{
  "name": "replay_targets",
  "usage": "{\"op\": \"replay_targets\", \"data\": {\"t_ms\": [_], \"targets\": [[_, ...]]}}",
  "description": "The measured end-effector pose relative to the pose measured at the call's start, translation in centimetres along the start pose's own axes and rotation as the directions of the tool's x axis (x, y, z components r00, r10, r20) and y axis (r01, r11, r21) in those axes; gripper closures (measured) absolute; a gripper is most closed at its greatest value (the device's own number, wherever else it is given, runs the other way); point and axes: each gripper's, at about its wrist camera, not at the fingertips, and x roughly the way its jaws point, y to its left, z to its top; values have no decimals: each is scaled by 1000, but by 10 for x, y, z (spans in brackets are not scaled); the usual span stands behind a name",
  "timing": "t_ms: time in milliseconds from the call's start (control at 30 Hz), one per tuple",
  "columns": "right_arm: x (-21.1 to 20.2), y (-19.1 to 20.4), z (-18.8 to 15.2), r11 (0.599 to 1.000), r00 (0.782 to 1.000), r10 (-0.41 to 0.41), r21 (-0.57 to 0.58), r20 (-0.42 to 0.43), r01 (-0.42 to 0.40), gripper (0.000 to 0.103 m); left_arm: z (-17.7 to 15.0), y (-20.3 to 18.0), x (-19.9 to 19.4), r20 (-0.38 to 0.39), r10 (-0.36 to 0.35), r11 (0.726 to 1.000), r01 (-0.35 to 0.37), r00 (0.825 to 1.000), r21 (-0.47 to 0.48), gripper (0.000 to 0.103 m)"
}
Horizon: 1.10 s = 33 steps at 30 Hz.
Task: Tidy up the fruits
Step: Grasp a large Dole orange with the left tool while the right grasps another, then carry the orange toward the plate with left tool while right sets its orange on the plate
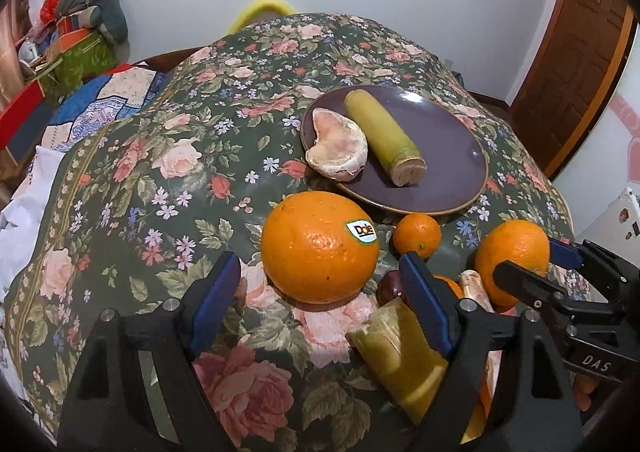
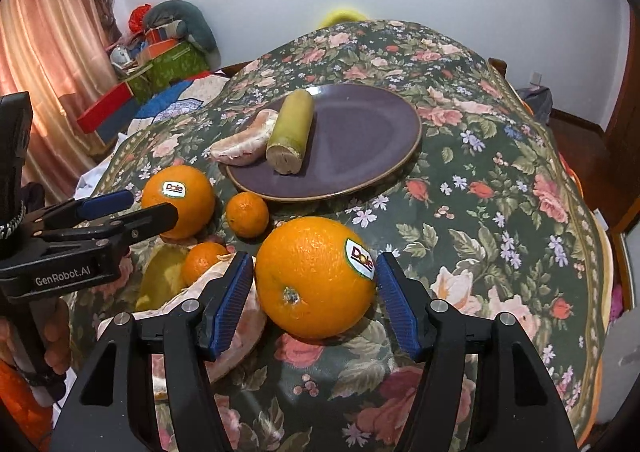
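Observation:
A purple plate (image 1: 448, 156) (image 2: 360, 140) holds a pomelo segment (image 1: 338, 150) (image 2: 244, 144) and a green sugarcane piece (image 1: 380, 136) (image 2: 290, 130). A large Dole orange (image 1: 318, 246) (image 2: 182, 200) rests on the floral cloth just ahead of my open left gripper (image 1: 316, 300). My open right gripper (image 2: 314, 300) straddles a second Dole orange (image 2: 314, 276) (image 1: 514, 256) without closing on it. A small mandarin (image 1: 416, 236) (image 2: 247, 214) lies between the oranges. Another mandarin (image 2: 202, 260), a sugarcane piece (image 1: 400, 356) and a pomelo segment (image 2: 236, 312) lie near the front.
The floral tablecloth (image 1: 180, 180) covers the table, falling away at left and right. Boxes and cushions (image 1: 80, 40) are stacked at the far left. A wooden door (image 1: 576, 64) stands to the right. A yellow chair back (image 1: 262, 10) shows behind the table.

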Motion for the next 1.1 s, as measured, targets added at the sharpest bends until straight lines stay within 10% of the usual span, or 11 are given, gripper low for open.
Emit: {"op": "replay_targets", "data": {"t_ms": [1100], "targets": [[-11, -10, 10, 1000, 998, -13, 28, 59, 11, 44, 7, 2, 6, 19, -5, 999, 6, 1000, -31, 35]]}}
